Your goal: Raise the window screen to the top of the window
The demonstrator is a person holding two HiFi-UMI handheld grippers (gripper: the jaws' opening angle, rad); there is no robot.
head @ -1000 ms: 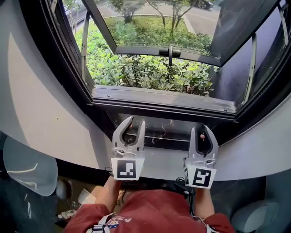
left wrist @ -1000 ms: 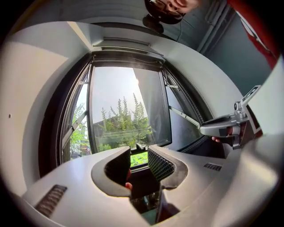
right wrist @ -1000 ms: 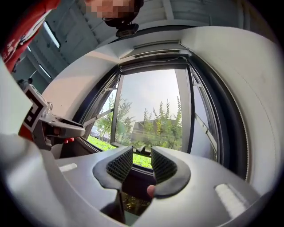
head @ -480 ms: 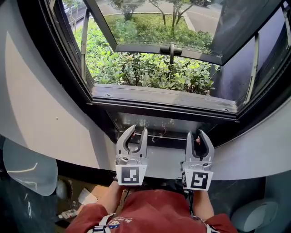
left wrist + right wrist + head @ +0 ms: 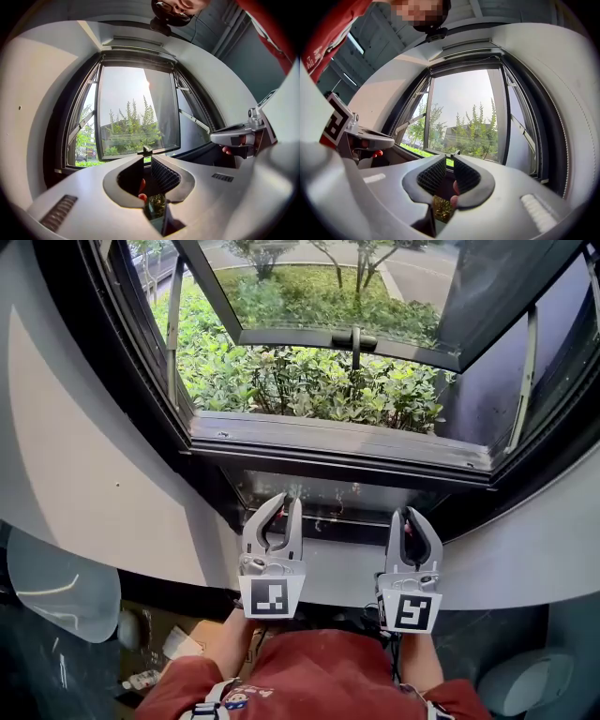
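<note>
1. My left gripper point(image 5: 281, 503) has just been closing its jaws and now clenches the screen bar point(image 5: 343, 529), with a red tab point(image 5: 142, 186) between them.
2. My right gripper point(image 5: 406, 515) clamps the same bar just beside it.
3. The bar lies low, under the sill point(image 5: 337, 442), and there are shrubs point(image 5: 300, 381) beyond.

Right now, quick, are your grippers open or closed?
Left gripper: jaws have just been closing, nearly shut, nothing seen between them.
Right gripper: jaws have just been closing, nearly shut, nothing seen between them.
</note>
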